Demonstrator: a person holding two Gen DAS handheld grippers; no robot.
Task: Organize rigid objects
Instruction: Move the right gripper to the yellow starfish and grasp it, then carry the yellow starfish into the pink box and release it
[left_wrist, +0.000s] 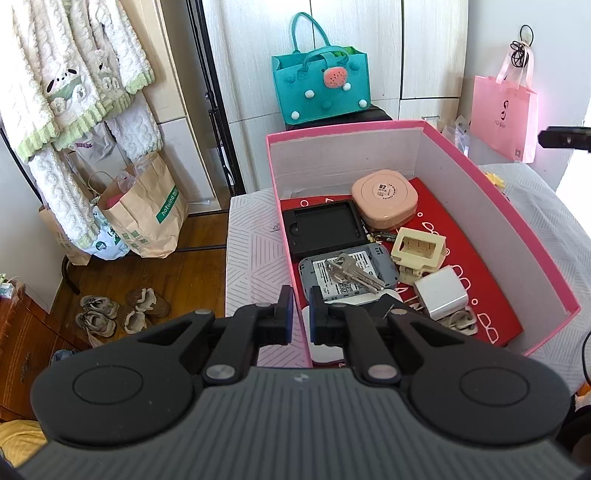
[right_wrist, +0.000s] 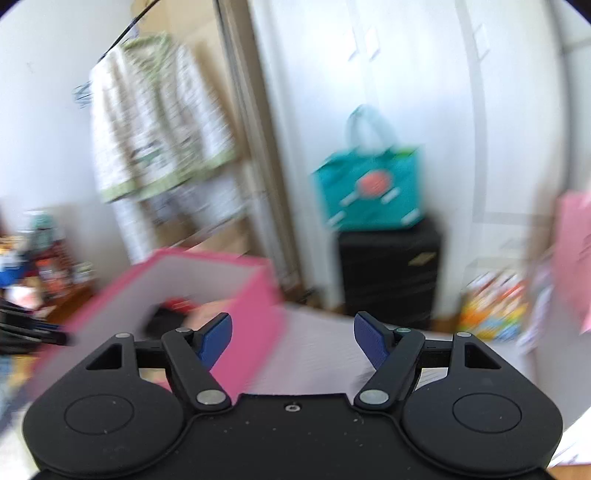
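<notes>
Left gripper sits clamped on the near wall of the pink box, steadying it on the bed. Inside: keys, a white charger, a pink case, etc. Right gripper hangs beside the box w/ jaws wide, nothing between them — view is blurred. Looks like a between-items step; next move prob. calls for reaching another loose object — none visible here.

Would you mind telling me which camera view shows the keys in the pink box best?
The left wrist view: the keys are sharp there, lying on the grey device inside the pink box. The right wrist view is motion-blurred and shows only the box's walls; the keys cannot be made out.
</notes>
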